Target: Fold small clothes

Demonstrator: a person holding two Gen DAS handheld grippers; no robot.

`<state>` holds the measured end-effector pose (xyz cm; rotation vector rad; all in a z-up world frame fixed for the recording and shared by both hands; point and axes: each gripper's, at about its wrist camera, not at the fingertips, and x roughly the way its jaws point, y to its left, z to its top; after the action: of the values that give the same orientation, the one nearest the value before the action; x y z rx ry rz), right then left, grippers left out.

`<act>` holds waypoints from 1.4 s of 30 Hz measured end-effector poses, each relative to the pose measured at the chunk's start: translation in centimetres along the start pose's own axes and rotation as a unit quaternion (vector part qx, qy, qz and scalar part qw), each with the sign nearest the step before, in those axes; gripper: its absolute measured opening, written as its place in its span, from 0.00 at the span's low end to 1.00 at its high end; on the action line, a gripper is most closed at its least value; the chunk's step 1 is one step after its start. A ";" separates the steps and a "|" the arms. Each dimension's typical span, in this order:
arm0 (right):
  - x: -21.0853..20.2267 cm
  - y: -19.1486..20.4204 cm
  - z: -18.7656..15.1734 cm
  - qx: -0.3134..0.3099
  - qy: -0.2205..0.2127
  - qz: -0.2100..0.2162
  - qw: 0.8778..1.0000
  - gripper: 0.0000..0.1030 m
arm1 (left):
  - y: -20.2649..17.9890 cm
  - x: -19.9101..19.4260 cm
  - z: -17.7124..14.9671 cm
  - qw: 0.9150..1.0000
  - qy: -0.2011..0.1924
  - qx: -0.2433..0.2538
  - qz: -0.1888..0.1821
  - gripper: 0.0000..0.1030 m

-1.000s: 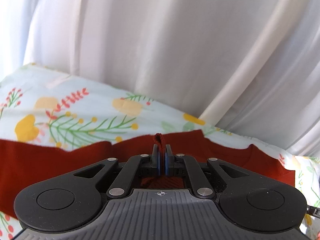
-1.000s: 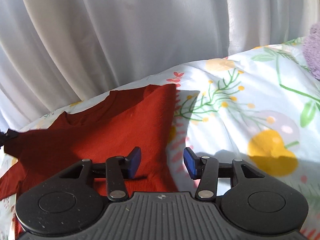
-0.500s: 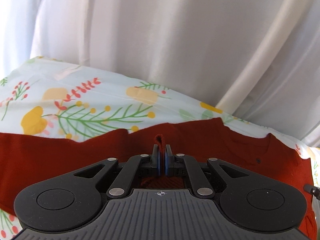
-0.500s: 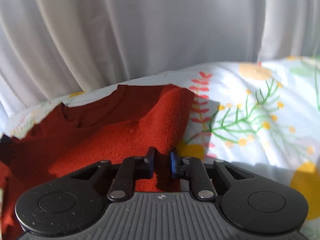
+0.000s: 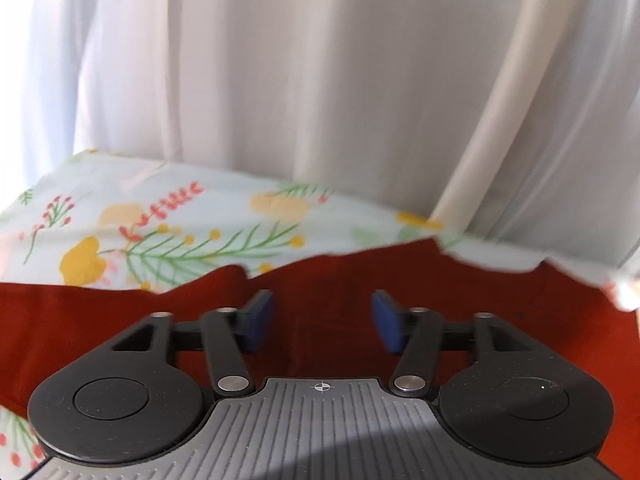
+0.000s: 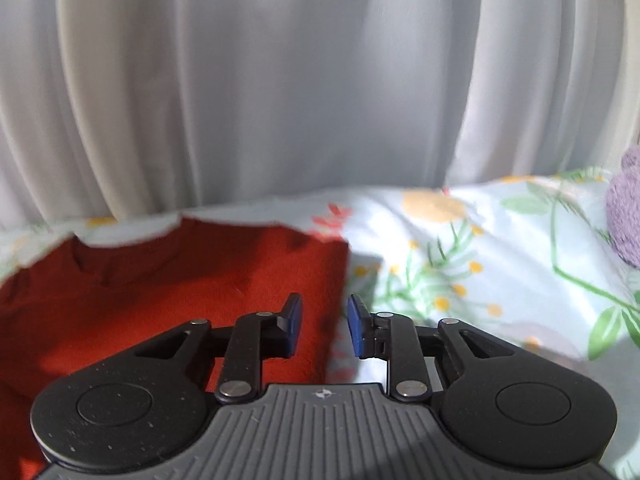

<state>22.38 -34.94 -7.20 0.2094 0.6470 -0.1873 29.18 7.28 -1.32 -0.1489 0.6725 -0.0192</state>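
A small rust-red shirt (image 5: 328,280) lies flat on a floral bedsheet (image 5: 168,216). In the left wrist view my left gripper (image 5: 322,320) is open and empty just above the red cloth, blue pads wide apart. In the right wrist view the shirt (image 6: 168,280) fills the left side, its neckline toward the far edge. My right gripper (image 6: 324,324) is open over the shirt's right edge, with the left pad above red cloth and the right pad above the sheet (image 6: 480,272). It holds nothing.
White curtains (image 5: 320,80) hang close behind the bed's far edge, and show in the right wrist view (image 6: 280,80). A purple knitted item (image 6: 624,216) lies on the sheet at the far right. Bare floral sheet extends right of the shirt.
My left gripper has opened and let go of the red cloth it pinched. My right gripper closed on the shirt's edge half a second ago and has now opened again, a little higher.
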 end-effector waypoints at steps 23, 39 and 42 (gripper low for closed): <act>1.3 2.6 -4.1 -0.055 0.029 0.057 0.996 0.22 | -4.8 3.5 -4.8 0.998 0.063 0.030 -0.004 0.91; 0.2 6.5 -5.7 -0.261 0.021 -0.072 0.962 0.25 | 2.7 -1.2 -4.3 0.995 0.048 -0.090 0.014 0.91; -1.8 5.0 -4.8 -0.194 0.037 -0.039 0.979 0.25 | 10.7 -4.4 -4.7 0.970 -0.001 -0.234 0.061 0.93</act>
<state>19.37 -28.68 -9.15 -0.1865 0.7529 -0.1260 22.46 17.54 -3.73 -0.5606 0.6744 0.2596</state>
